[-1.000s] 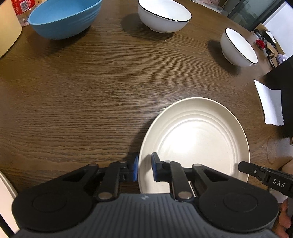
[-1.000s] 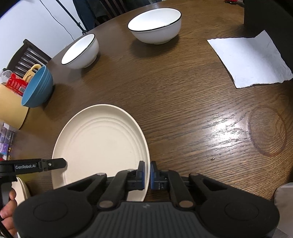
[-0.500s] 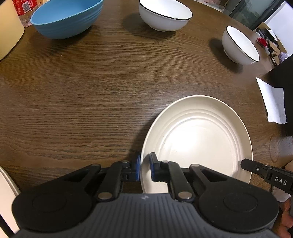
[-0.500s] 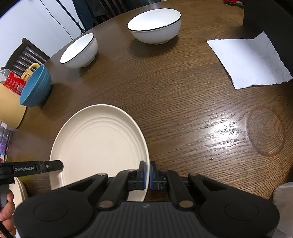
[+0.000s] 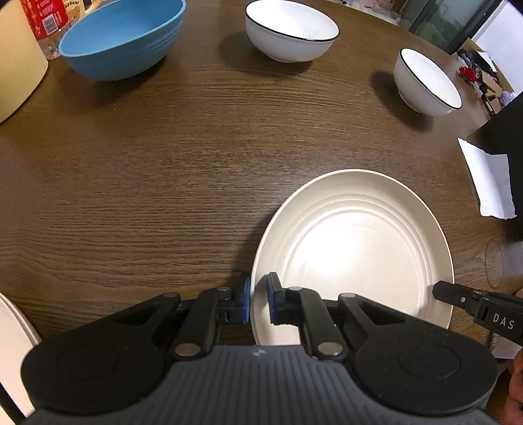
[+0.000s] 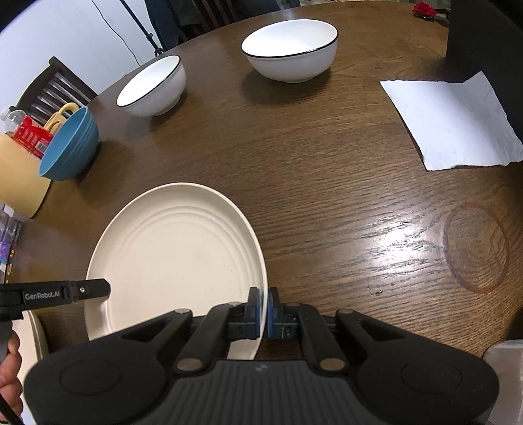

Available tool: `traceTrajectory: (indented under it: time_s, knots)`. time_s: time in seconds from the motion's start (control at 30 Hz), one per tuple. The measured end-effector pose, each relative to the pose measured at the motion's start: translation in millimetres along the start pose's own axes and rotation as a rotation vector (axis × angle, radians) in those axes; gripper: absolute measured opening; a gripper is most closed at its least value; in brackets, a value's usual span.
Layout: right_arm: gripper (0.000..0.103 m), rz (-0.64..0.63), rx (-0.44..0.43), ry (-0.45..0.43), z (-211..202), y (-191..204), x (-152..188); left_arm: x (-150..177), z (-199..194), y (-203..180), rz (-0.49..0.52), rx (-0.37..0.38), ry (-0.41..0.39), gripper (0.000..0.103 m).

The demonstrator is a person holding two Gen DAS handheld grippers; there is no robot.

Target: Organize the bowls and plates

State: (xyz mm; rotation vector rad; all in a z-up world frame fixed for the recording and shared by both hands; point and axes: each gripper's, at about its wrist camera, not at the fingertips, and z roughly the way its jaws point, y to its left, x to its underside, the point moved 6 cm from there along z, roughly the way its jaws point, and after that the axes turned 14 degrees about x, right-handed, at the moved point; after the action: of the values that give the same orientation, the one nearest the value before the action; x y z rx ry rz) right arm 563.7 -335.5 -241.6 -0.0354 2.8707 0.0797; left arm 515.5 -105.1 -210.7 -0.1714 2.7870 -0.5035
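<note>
A cream ridged plate is held over the dark wooden table by both grippers. My left gripper is shut on its near left rim. My right gripper is shut on the plate's near right rim. A blue bowl stands at the far left, a large white black-rimmed bowl at the far middle, and a smaller white black-rimmed bowl at the far right. The same bowls show in the right wrist view: blue, small white, large white.
Another cream plate's rim lies at the near left. A white paper napkin lies at the right beside a black object. A yellowish mat, a red-labelled bottle and a yellow mug stand beyond the blue bowl.
Both grippers keep their hold on the plate; it has shifted slightly forward and rightward over the table. The bowls have not moved.
</note>
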Motion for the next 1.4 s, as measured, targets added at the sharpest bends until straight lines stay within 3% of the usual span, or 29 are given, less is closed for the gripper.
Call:
traceTrajectory:
  time_s: [1.4]
  knots:
    - [0.004, -0.079, -0.027, -0.058, -42, 32, 14, 13, -32, 7, -0.054, -0.021, -0.076, 0.011]
